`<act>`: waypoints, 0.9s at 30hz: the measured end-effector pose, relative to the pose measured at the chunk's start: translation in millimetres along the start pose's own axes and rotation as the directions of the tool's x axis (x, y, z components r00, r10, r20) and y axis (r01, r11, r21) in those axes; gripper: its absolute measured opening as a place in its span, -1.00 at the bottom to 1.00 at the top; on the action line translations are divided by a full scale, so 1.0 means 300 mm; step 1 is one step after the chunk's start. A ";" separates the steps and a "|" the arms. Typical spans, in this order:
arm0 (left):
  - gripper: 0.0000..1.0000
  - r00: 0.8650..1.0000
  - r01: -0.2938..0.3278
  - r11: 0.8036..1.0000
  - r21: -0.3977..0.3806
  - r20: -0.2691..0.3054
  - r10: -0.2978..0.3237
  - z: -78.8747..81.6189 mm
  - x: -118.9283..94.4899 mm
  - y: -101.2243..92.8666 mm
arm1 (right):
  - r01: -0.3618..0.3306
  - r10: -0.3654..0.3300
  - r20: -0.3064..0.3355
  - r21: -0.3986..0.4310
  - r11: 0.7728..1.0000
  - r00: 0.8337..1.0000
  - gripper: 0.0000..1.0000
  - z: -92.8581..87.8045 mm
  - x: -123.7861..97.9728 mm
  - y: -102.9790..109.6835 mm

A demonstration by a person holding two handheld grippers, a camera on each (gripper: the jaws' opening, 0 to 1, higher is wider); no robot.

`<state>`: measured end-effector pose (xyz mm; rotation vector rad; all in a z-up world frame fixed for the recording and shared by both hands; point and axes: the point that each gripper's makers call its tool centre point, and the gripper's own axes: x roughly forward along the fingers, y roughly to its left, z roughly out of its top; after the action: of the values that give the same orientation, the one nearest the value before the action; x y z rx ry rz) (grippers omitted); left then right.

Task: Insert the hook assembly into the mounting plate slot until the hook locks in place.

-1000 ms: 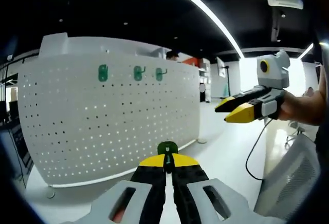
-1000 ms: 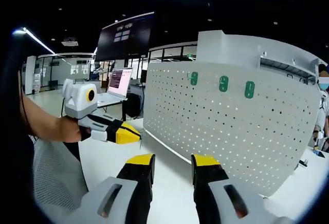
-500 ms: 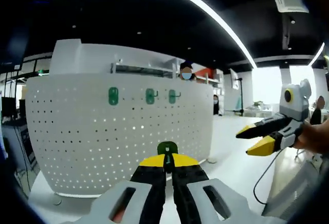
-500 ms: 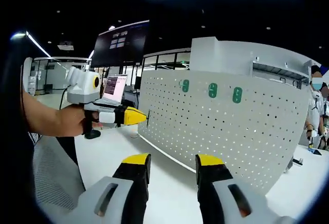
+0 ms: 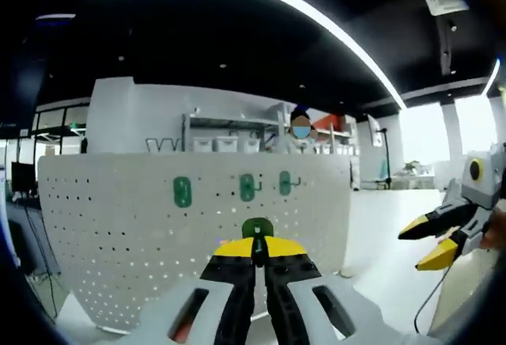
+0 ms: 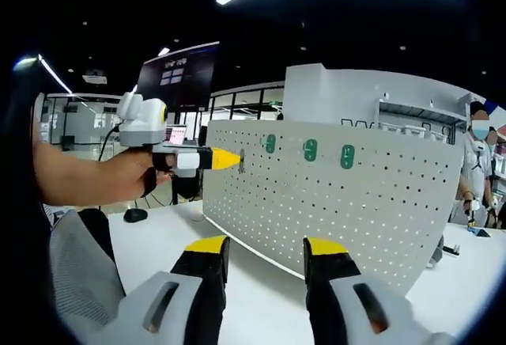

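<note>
A white perforated mounting plate [image 5: 142, 234] stands upright on the table, with three green hooks [image 5: 247, 187] in a row near its top. My left gripper [image 5: 257, 247] is shut on a green hook assembly [image 5: 257, 229], held in front of the plate, below that row. In the right gripper view, the left gripper [image 6: 228, 158] is level with the hook row [image 6: 310, 149] at the upper left part of the plate [image 6: 356, 202]. My right gripper [image 6: 266, 246] is open and holds nothing; it also appears as the right gripper [image 5: 427, 244] off the plate's right end.
The plate stands on a white table [image 6: 158, 230]. A mesh chair back [image 6: 79, 274] is at my lower left. A dark screen [image 6: 178, 76] hangs behind the left gripper. One person [image 5: 300, 127] stands behind the plate, and a person [image 6: 477, 155] shows at its far end.
My left gripper has risen and moved toward the plate's upper left with the hook still held. Both views have shifted with the hands. The right gripper has stayed open.
</note>
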<state>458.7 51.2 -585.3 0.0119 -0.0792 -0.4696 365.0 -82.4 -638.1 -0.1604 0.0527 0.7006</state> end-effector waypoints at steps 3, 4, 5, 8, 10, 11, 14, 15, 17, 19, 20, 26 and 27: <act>-0.95 1.000 -0.014 1.000 0.002 0.017 0.014 0.026 0.026 0.012 | 0.006 -0.006 0.002 0.001 1.000 1.000 -0.25 0.002 -0.004 -0.007; -0.95 1.000 -0.019 1.000 0.001 0.025 0.018 0.038 0.039 0.016 | 0.007 -0.007 0.003 0.002 1.000 1.000 -0.23 0.003 -0.005 -0.008; -0.95 0.999 -0.021 1.000 0.002 0.029 0.021 0.045 0.047 0.017 | 0.007 -0.007 0.002 0.007 1.000 1.000 -0.22 0.002 -0.006 -0.010; -0.95 0.998 -0.039 0.999 0.000 0.058 0.039 0.075 0.080 0.030 | 0.013 -0.013 0.006 0.011 1.000 1.000 -0.22 0.003 -0.010 -0.013; -0.95 0.997 -0.043 0.999 -0.009 0.064 0.044 0.085 0.102 0.032 | 0.015 -0.015 0.005 0.015 1.000 1.000 -0.21 -0.001 -0.014 -0.016; -0.95 0.997 -0.045 0.999 -0.012 0.066 0.046 0.088 0.111 0.033 | 0.017 -0.017 0.004 0.018 1.000 1.000 -0.21 -0.004 -0.017 -0.019; -0.95 0.996 -0.064 0.998 -0.016 0.064 0.064 0.086 0.138 0.043 | 0.028 -0.028 0.003 0.030 0.999 1.000 -0.20 -0.013 -0.027 -0.035; -0.95 0.995 -0.073 0.997 -0.016 0.061 0.074 0.082 0.149 0.050 | 0.031 -0.031 0.002 0.036 0.999 1.000 -0.20 -0.017 -0.030 -0.041; -0.95 0.994 -0.088 0.996 -0.014 0.058 0.088 0.075 0.166 0.062 | 0.038 -0.038 0.002 0.040 0.998 0.999 -0.20 -0.021 -0.035 -0.050; -0.95 0.994 -0.095 0.995 -0.012 0.055 0.095 0.070 0.180 0.070 | 0.042 -0.042 0.001 0.043 0.998 0.999 -0.20 -0.024 -0.038 -0.056; -0.95 0.994 -0.098 0.995 -0.012 0.052 0.099 0.067 0.191 0.075 | 0.044 -0.044 0.000 0.046 0.998 0.999 -0.20 -0.028 -0.038 -0.059; -0.95 0.992 -0.110 0.994 -0.003 0.054 0.110 0.077 0.244 0.089 | 0.043 -0.042 -0.008 0.056 0.998 0.999 -0.20 -0.044 -0.035 -0.065; -0.95 0.992 -0.115 0.993 0.000 0.056 0.115 0.080 0.252 0.094 | 0.042 -0.042 -0.008 0.057 0.997 0.999 -0.19 -0.045 -0.034 -0.066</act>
<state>536.8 42.2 -555.1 -0.0025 -0.1351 -0.3545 370.0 -106.0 -647.7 -0.1090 0.0759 0.6557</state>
